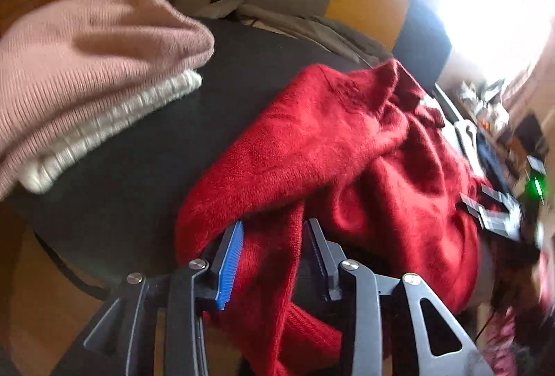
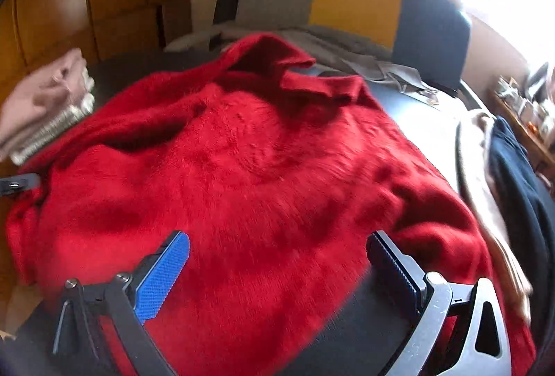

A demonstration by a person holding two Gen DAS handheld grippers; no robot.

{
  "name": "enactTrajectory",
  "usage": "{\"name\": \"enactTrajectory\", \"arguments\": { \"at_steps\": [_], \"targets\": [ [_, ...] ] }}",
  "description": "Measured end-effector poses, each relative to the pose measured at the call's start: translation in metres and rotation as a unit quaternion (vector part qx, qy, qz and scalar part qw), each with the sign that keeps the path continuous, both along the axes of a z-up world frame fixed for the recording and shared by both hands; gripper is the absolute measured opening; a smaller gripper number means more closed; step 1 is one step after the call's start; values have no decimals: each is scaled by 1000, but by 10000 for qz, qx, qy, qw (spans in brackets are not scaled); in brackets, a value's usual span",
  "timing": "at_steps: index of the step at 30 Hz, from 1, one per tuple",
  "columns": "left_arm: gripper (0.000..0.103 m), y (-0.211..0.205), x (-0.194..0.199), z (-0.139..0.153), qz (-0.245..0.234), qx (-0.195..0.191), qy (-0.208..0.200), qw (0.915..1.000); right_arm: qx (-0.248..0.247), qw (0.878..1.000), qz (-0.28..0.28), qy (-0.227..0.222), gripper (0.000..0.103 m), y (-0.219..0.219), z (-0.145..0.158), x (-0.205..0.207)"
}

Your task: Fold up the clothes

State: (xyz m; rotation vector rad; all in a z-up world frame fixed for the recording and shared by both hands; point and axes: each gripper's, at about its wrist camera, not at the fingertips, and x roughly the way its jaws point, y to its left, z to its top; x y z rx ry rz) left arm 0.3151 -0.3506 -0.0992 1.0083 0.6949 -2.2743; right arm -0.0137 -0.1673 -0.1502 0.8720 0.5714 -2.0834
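Note:
A fuzzy red sweater (image 2: 260, 167) lies crumpled over the black table (image 1: 121, 185), its collar toward the far side. In the left wrist view my left gripper (image 1: 274, 226) is at the sweater's (image 1: 347, 140) near left edge. Its jaws stand partly apart, and a hanging fold of red knit fills most of the gap. That fold lies against the blue pad (image 1: 229, 265), with a dark slit beside the other finger. My right gripper (image 2: 277, 244) hovers over the sweater's near hem, jaws spread wide with nothing pinched between them.
A folded pink sweater (image 1: 86, 56) rests on a white knit (image 1: 104, 129) at the table's far left. Behind the table stands a grey, yellow and dark chair (image 2: 353, 1) draped with grey clothes (image 2: 347, 49). Beige cloth (image 2: 482, 160) and navy cloth (image 2: 520, 174) lie at the right.

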Motion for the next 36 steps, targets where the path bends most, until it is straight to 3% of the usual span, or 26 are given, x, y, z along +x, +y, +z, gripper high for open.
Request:
{"name": "enactTrajectory", "arguments": {
  "at_steps": [4,7,10,14,16,20,23,25,26,27,30,32,33,34,36],
  "targets": [
    [38,12,5,5,-16,-732,-307,9968,90,9993,-349,-119,103,-27,-16,-30],
    [39,15,15,15,-36,-1011,-161,9947,92,9978,-550,-365,103,-30,-26,-54],
    [43,9,17,10,24,-1280,-476,9906,328,9969,-608,-373,103,-38,-37,-64],
    [50,-12,24,-7,231,-782,-711,9941,221,9975,-577,-341,103,-36,-37,-61],
    [50,-14,25,-10,83,-667,-702,9953,239,9975,-578,-314,103,-37,-37,-60],
    [63,0,12,-7,-495,-917,-737,9918,228,9976,-568,-329,103,-35,-37,-60],
    [63,9,0,-8,-780,-1007,-749,9890,211,9977,-531,-357,103,-27,-35,-69],
    [63,11,-8,-12,-662,-1361,-1055,9828,211,9978,-511,-357,103,-23,-34,-73],
    [63,6,-13,-17,-540,-1406,-1212,9811,206,9979,-491,-359,103,-19,-34,-78],
    [58,-6,-16,-21,-383,-1206,-1281,9837,204,9980,-491,-355,103,-19,-33,-80],
    [48,-40,-8,-17,-42,-294,-766,9966,206,9979,-502,-346,103,-21,-35,-79],
    [40,-60,3,0,68,256,-5,9996,205,9980,-502,-338,103,-22,-36,-80],
    [40,-72,11,12,52,571,548,9968,208,9980,-502,-333,103,-22,-36,-81],
    [40,-81,16,23,51,749,939,9927,213,9980,-503,-328,103,-23,-37,-82],
    [40,-102,21,43,227,603,1071,9922,224,9980,-506,-316,103,-26,-37,-81]
  ]
}}
